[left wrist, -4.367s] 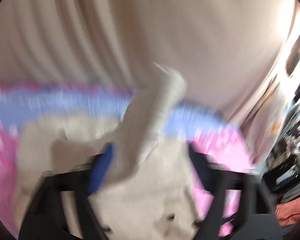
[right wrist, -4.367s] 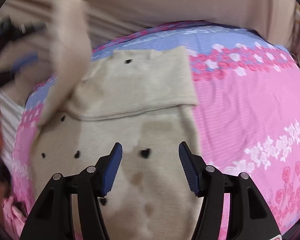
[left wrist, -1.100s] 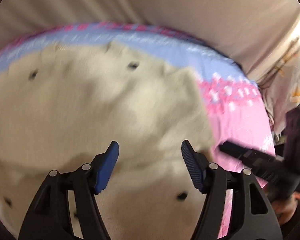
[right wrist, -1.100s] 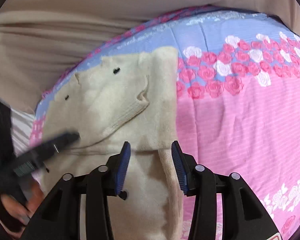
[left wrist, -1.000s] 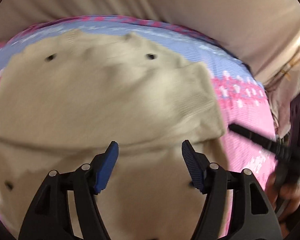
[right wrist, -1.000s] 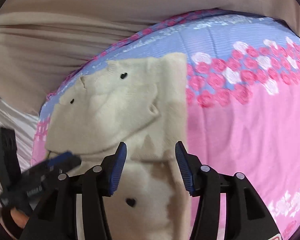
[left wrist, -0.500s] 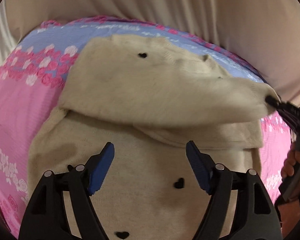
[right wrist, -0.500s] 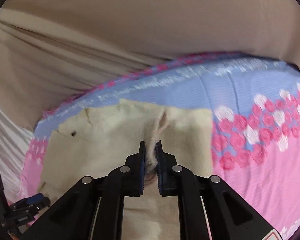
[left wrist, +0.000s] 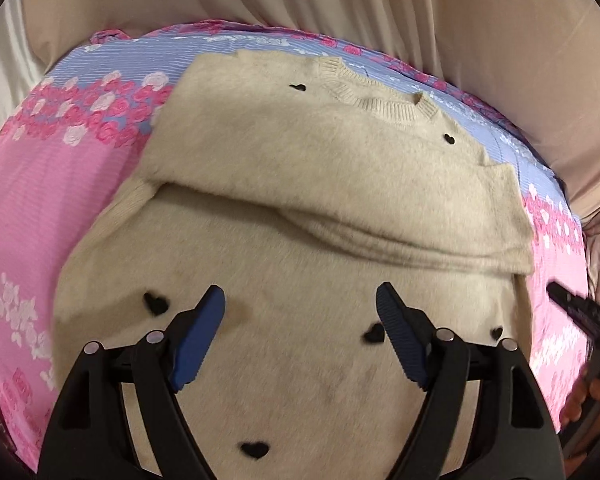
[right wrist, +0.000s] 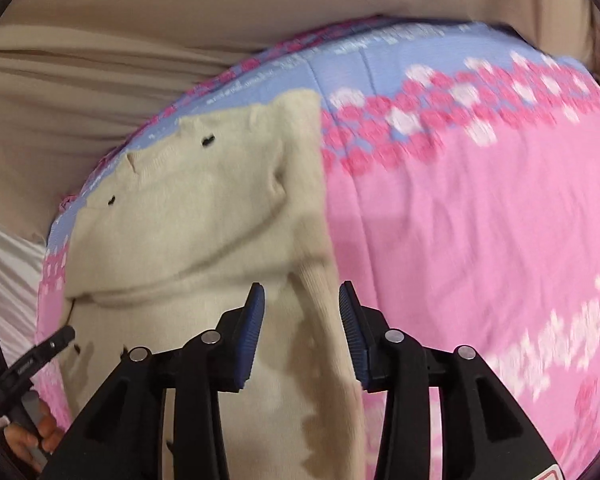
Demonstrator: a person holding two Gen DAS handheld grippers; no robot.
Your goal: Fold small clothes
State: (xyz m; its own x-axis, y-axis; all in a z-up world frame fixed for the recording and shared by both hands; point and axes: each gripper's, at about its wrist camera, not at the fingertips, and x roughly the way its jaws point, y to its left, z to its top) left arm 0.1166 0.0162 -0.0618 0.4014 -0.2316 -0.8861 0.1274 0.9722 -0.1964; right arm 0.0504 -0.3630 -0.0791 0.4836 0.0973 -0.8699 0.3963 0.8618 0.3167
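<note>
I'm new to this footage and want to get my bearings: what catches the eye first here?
A fluffy cream sweater dotted with small black hearts lies on a loud pink-and-blue floral bedsheet, both sleeves folded across its chest. In the left wrist view, the left gripper hovers over its lower half with jaws opening and nothing between them. The right gripper is at the sweater's right edge, jaws opening astride that edge without pressing it.

The cream sweater [left wrist: 300, 208] runs past the lower edge behind the left gripper's fingers [left wrist: 198, 336], and beside the sweater the floral bedsheet [right wrist: 480, 208] is motion-blurred in the right wrist view.
</note>
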